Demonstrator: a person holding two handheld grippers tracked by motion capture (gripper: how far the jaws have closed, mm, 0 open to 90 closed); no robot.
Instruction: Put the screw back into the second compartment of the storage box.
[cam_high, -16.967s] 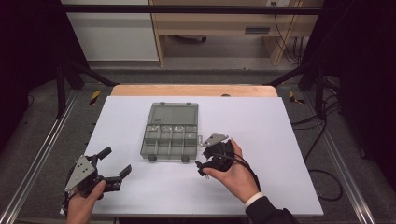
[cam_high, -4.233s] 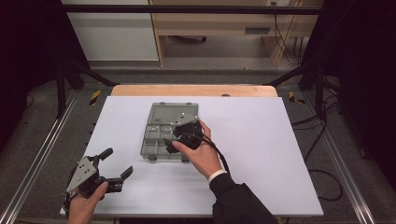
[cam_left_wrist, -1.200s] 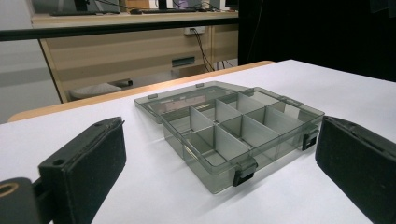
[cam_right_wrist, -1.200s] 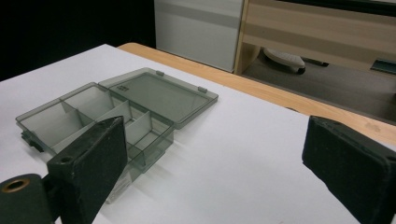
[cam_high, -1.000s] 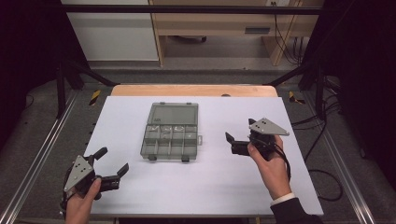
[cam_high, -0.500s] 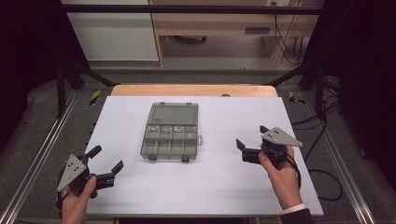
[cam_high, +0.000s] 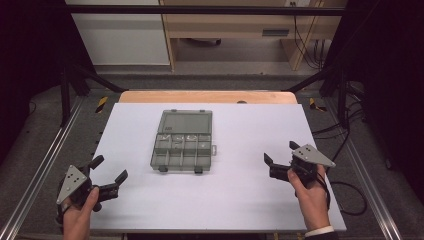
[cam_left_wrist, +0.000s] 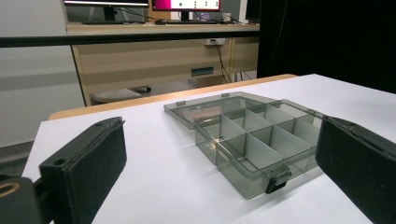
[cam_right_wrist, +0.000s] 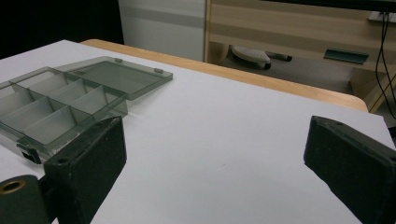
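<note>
High view: one grey see-through organiser box lies open at the middle of the white worktop, lid flat toward 12 o'clock. Small bits sit in its upper compartments, too small to count. Left tongs at 8 o'clock and right tongs at 4 o'clock gape wide, empty.

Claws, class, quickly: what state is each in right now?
Left claw: open, holding nothing.
Right claw: open, holding nothing.
</note>
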